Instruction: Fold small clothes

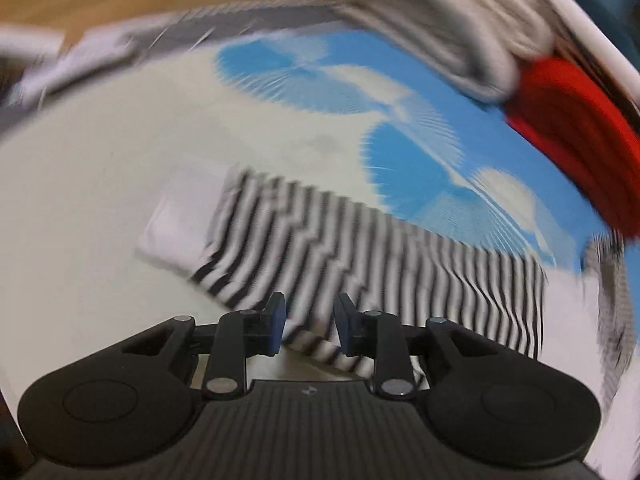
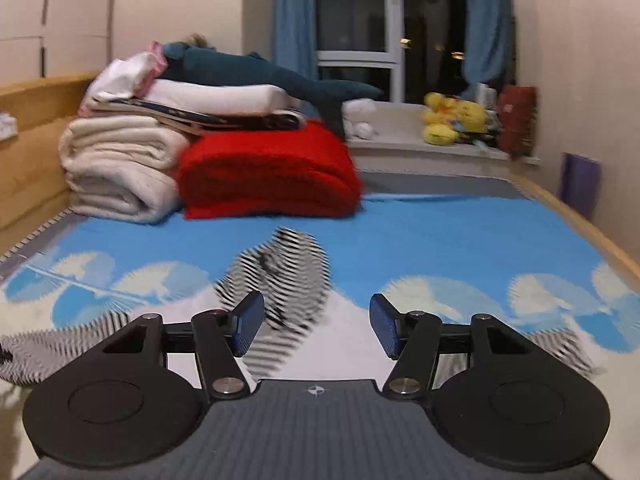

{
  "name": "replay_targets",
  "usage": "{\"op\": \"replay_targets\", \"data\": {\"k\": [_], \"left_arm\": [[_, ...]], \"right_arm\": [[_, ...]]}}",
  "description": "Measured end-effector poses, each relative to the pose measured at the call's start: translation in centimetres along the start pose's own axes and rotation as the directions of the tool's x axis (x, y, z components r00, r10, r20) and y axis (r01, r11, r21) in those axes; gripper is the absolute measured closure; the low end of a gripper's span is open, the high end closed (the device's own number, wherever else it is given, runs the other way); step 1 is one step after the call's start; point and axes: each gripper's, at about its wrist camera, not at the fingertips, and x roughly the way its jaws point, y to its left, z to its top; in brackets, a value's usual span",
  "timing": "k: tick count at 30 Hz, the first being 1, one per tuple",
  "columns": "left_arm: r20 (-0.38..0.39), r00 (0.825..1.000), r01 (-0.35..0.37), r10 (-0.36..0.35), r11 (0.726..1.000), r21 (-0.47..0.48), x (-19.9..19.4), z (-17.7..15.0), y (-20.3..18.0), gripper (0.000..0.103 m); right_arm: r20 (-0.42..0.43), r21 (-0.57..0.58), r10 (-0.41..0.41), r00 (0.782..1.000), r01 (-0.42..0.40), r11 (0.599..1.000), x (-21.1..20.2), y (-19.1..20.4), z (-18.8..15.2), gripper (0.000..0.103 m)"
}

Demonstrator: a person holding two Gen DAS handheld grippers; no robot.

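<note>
While my left tongs (image 1: 309,322) gape empty over the striped garment (image 1: 360,248), my right tongs (image 2: 317,326) stand open, striped heap (image 2: 288,276) at twelve o'clock.

The left wrist view is strongly smeared by motion. The striped garment (image 1: 360,264) lies on the bed sheet (image 1: 100,200), and its near edge is hidden behind the left claw (image 1: 309,326), so one cannot tell if the pads touch it. The white stack (image 1: 432,20) and the red blanket (image 1: 580,140) are blurred and cut off by the picture's right edge. In the right wrist view, a striped bundle (image 2: 284,276) is too blurred to tell its shape. Another striped piece (image 2: 48,344) is cut off by the left edge.
</note>
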Motion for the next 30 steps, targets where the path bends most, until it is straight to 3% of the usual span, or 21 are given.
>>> {"op": "replay_targets", "data": {"k": [2, 4, 6, 10, 11, 14, 17, 20, 21, 23, 26, 28, 29, 30], "left_arm": [[-0.040, 0.999, -0.015, 0.011, 0.994, -0.106, 1.1, 0.6, 1.9, 0.070], [-0.072, 0.997, -0.050, 0.037, 0.982, -0.184, 2.0, 1.1, 3.5, 0.070], [-0.080, 0.996, -0.068, 0.050, 0.970, -0.235, 2.3, 1.2, 4.9, 0.070], [-0.078, 0.994, -0.101, 0.082, 0.954, -0.283, 3.1, 1.8, 5.3, 0.070], [-0.077, 0.992, -0.115, 0.098, 0.952, -0.283, 3.2, 1.9, 5.1, 0.072], [-0.066, 0.981, -0.194, 0.184, 0.956, -0.219, 3.2, 2.2, 3.4, 0.096], [0.026, 0.970, -0.238, 0.244, 0.961, -0.143, 1.5, 2.1, 0.5, 0.097], [0.200, 0.950, -0.240, 0.238, 0.971, -0.016, -2.0, 1.4, -4.3, 0.098], [0.251, 0.946, -0.220, 0.207, 0.975, 0.026, -3.1, 0.9, -5.9, 0.098], [0.364, 0.928, -0.146, 0.079, 0.976, 0.163, -6.1, -0.9, -10.2, 0.098], [0.420, 0.889, 0.009, -0.181, 0.925, 0.379, -10.6, -5.5, -16.4, 0.099], [0.342, 0.854, 0.190, -0.392, 0.847, 0.496, -13.2, -8.9, -19.5, 0.099], [0.268, 0.826, 0.300, -0.496, 0.790, 0.535, -14.1, -10.5, -20.6, 0.098], [0.158, 0.791, 0.420, -0.591, 0.712, 0.562, -14.8, -12.1, -21.5, 0.096]], "right_arm": [[0.001, -0.015, 0.004, 1.000, -0.004, 1.000, 2.0, 0.2, -0.8, 0.044], [-0.083, -0.025, -0.018, 0.996, 0.016, 1.000, 4.2, 0.3, -1.7, 0.048], [-0.128, -0.026, -0.019, 0.992, 0.016, 1.000, 5.6, 0.2, -2.0, 0.058], [-0.121, 0.022, 0.024, 0.992, -0.021, 1.000, 6.8, -0.4, -0.7, 0.060], [-0.118, 0.028, 0.027, 0.993, -0.024, 0.999, 6.9, -0.6, -0.6, 0.060], [-0.145, 0.045, 0.011, 0.989, -0.005, 0.999, 7.8, -1.3, -0.9, 0.062], [-0.169, 0.082, 0.014, 0.985, 0.000, 0.997, 8.6, -2.0, -0.9, 0.066], [-0.188, 0.108, 0.018, 0.982, 0.002, 0.994, 8.5, -2.4, -1.0, 0.070], [-0.192, 0.114, 0.024, 0.981, -0.002, 0.993, 8.4, -2.5, -1.3, 0.072], [-0.207, 0.123, 0.031, 0.978, -0.005, 0.992, 8.0, -2.5, -1.8, 0.072], [-0.234, 0.136, 0.034, 0.972, -0.001, 0.991, 7.4, -2.7, -2.6, 0.073], [-0.243, 0.146, 0.032, 0.969, 0.004, 0.989, 6.9, -2.9, -2.8, 0.072], [-0.245, 0.154, 0.030, 0.969, 0.009, 0.988, 6.6, -3.1, -3.0, 0.072], [-0.247, 0.161, 0.029, 0.969, 0.012, 0.987, 6.4, -3.3, -3.1, 0.072]]}}
